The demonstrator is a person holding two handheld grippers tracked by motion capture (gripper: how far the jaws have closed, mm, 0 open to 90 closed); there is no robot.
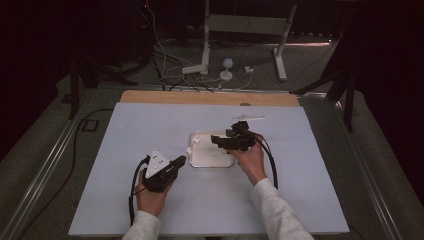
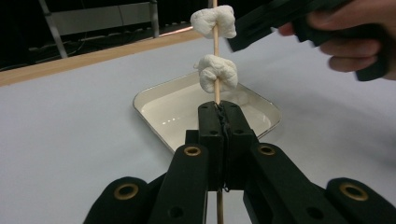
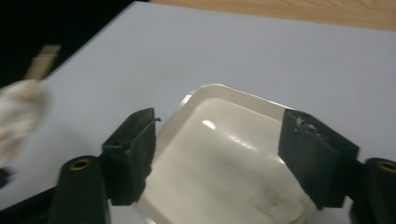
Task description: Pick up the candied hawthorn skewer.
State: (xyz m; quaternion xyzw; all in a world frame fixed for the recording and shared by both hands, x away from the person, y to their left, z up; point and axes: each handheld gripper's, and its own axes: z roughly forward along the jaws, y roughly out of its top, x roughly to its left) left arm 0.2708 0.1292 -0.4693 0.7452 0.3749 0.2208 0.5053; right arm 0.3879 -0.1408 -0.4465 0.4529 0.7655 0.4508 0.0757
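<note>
Jaws of the left gripper [image 2: 219, 122] are clamped on a thin wooden skewer [image 2: 215, 44] that carries 2 white marshmallow-like lumps [image 2: 216, 72] above a shallow white rectangular tray [image 2: 154, 119] on the pale grey table sheet [image 1: 150, 130]. Jaws of the right gripper [image 3: 219, 154] stand wide apart over that tray, nothing between them, just beside the skewer's upper lump [image 2: 214, 21].

Pale blue-grey table [image 1: 150, 200] (wooden strip along far edge): 1 white tray [image 1: 212, 161] near centre.
</note>
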